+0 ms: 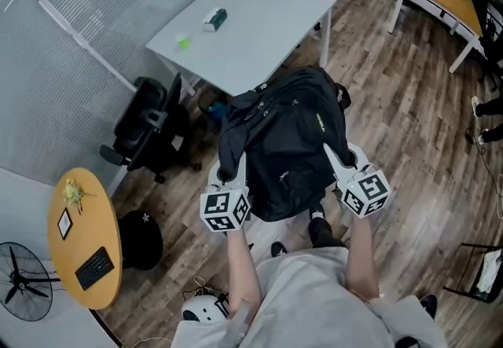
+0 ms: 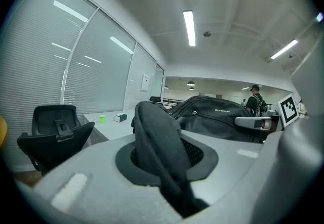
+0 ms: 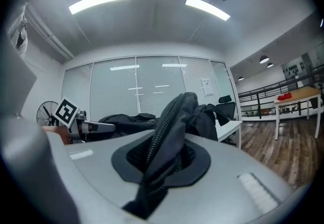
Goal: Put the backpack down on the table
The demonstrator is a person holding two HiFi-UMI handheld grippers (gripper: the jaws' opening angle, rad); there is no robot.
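A black backpack (image 1: 287, 142) hangs in the air between my two grippers, over the wood floor just short of the white table's (image 1: 259, 32) near corner. My left gripper (image 1: 233, 171) is shut on a black fabric flap (image 2: 157, 147) at the pack's left side. On its right side, my right gripper (image 1: 336, 159) is shut on a zippered edge (image 3: 167, 137). In the left gripper view the pack's body (image 2: 212, 117) bulges ahead, with the table (image 2: 109, 128) beyond it to the left. The pads of both grippers are hidden by fabric.
A small box (image 1: 214, 19) and a green object (image 1: 183, 43) lie on the table. A black office chair (image 1: 149, 130) stands left of the pack. A round wooden table (image 1: 82, 240) and a fan (image 1: 23, 287) are at the lower left. A person (image 2: 255, 101) stands far off.
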